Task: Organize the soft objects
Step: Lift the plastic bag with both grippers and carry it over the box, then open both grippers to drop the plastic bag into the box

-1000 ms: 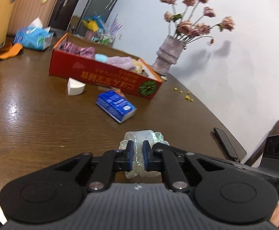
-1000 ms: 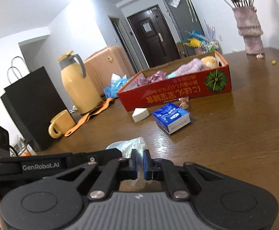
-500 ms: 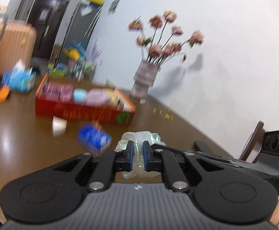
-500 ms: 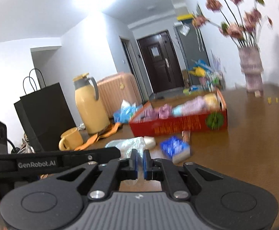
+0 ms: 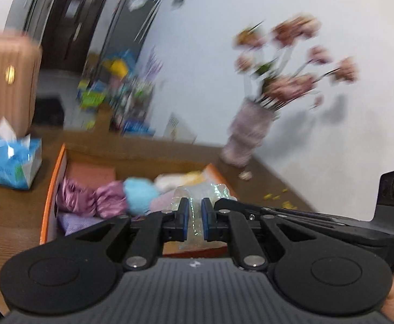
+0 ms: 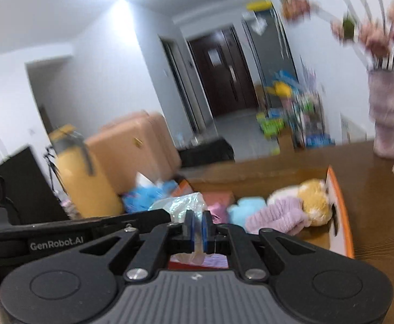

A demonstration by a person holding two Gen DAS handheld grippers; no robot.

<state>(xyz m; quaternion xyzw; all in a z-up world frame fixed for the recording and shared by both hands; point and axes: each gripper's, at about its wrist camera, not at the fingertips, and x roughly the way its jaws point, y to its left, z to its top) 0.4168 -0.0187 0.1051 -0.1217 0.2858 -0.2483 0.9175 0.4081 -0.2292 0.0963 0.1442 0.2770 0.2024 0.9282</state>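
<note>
**Surfaces and materials from my two wrist cameras**

I see matt black plastic on my left gripper and right gripper, with ribbed grey housings, bright metal pivot screws and smooth blue pads. Both pinch a thin, crinkled, glossy clear plastic bag. The box looks like plain brown cardboard inside, holding fluffy plush and shiny satin-like cloth. The table is brown grained wood with a slight sheen.
</note>
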